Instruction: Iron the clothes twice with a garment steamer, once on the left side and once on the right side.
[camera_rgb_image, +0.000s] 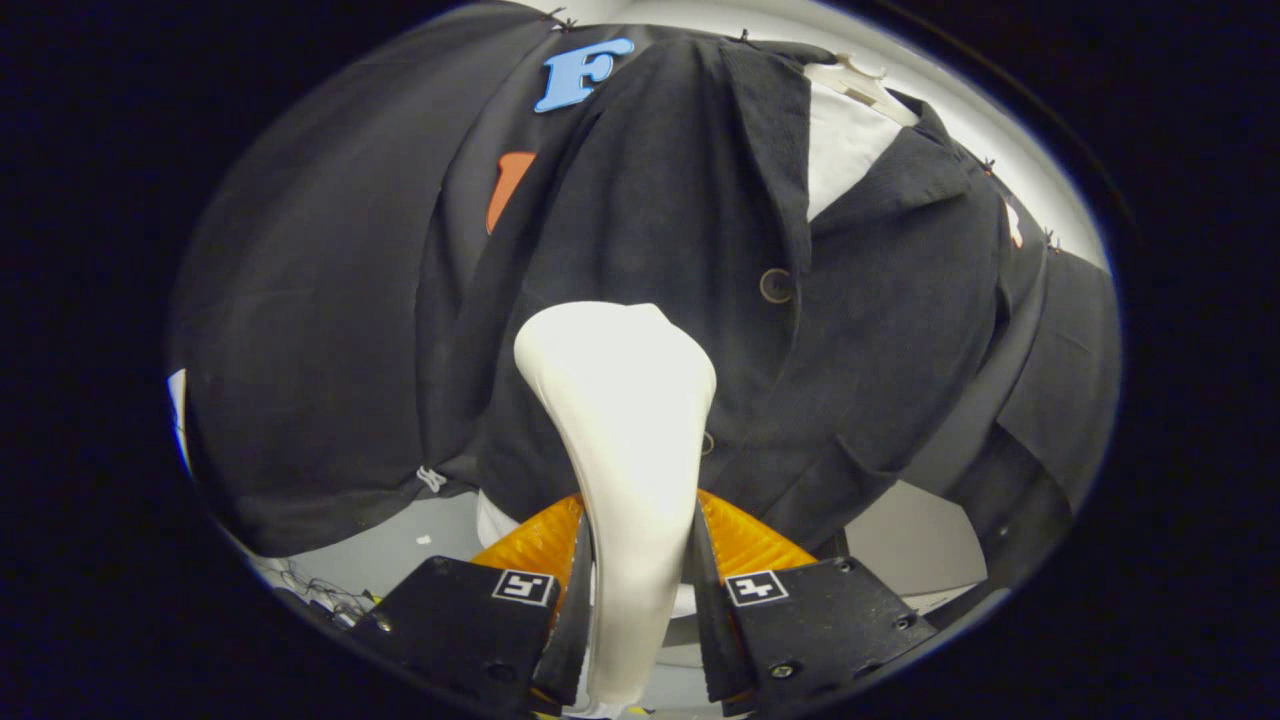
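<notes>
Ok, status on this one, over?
Gripper shut on steamer. Steamer head up against dark jacket, near its button. Nothing in the way.

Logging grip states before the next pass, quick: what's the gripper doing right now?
Gripper: closed on the white garment steamer, both fingers pressing its handle, the head up against the dark jacket.
</notes>
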